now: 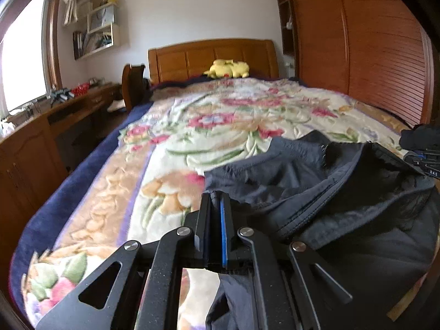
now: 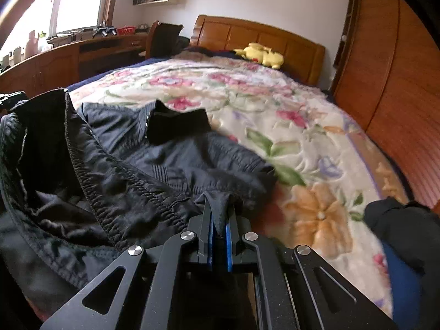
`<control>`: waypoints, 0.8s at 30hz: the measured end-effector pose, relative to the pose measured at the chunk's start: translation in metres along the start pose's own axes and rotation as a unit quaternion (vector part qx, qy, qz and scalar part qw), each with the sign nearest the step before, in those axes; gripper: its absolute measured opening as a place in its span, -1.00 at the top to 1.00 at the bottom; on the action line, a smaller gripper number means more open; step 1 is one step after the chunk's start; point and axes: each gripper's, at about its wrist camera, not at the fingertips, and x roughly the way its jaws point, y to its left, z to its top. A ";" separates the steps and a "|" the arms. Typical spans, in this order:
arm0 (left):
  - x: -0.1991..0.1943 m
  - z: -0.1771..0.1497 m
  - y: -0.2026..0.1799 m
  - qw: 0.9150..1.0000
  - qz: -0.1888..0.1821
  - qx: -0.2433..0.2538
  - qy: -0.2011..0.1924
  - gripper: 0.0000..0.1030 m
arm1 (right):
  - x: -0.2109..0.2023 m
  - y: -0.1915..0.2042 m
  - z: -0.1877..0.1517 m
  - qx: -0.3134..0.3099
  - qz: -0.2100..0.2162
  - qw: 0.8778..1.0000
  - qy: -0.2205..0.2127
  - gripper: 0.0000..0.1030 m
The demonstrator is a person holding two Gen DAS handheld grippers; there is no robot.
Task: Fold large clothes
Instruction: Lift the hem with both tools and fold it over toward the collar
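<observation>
A large black jacket (image 1: pixel 343 200) lies rumpled on the near end of the bed, its lining and zipper showing. My left gripper (image 1: pixel 216 196) is shut on the jacket's left edge; black fabric runs between the jaws and hangs below them. In the right wrist view the same jacket (image 2: pixel 123 159) spreads to the left, with a dark cuff (image 2: pixel 176 126) lying on top. My right gripper (image 2: pixel 218 206) is shut on a pinch of the jacket's right edge, held just above the blanket.
The bed carries a floral blanket (image 1: pixel 220 126) with a yellow plush toy (image 1: pixel 229 68) by the wooden headboard. A wooden wardrobe (image 1: pixel 363 49) stands on the right, a desk (image 1: pixel 68 110) on the left. Another dark garment (image 2: pixel 398 228) lies at the bed's near right.
</observation>
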 end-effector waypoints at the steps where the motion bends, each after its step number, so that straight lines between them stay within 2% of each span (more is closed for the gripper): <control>1: 0.006 -0.001 0.000 1.000 0.000 -0.002 0.004 0.87 | 0.007 -0.002 0.000 0.004 0.003 1.000 0.002 0.88; 7: 0.036 0.014 0.001 1.000 0.000 -0.003 0.014 0.87 | 0.031 -0.013 0.014 0.011 0.009 1.000 0.002 0.88; 13: 0.065 0.050 0.009 1.000 0.008 -0.014 0.011 0.87 | 0.052 -0.029 0.053 0.007 -0.005 1.000 -0.013 0.88; 18: 0.088 0.070 0.012 1.000 0.010 -0.010 0.014 0.87 | 0.096 -0.027 0.084 -0.034 -0.025 0.999 0.011 0.88; 24: 0.111 0.090 0.018 1.000 0.018 -0.015 0.005 0.86 | 0.131 -0.034 0.113 -0.031 -0.040 0.999 -0.003 0.88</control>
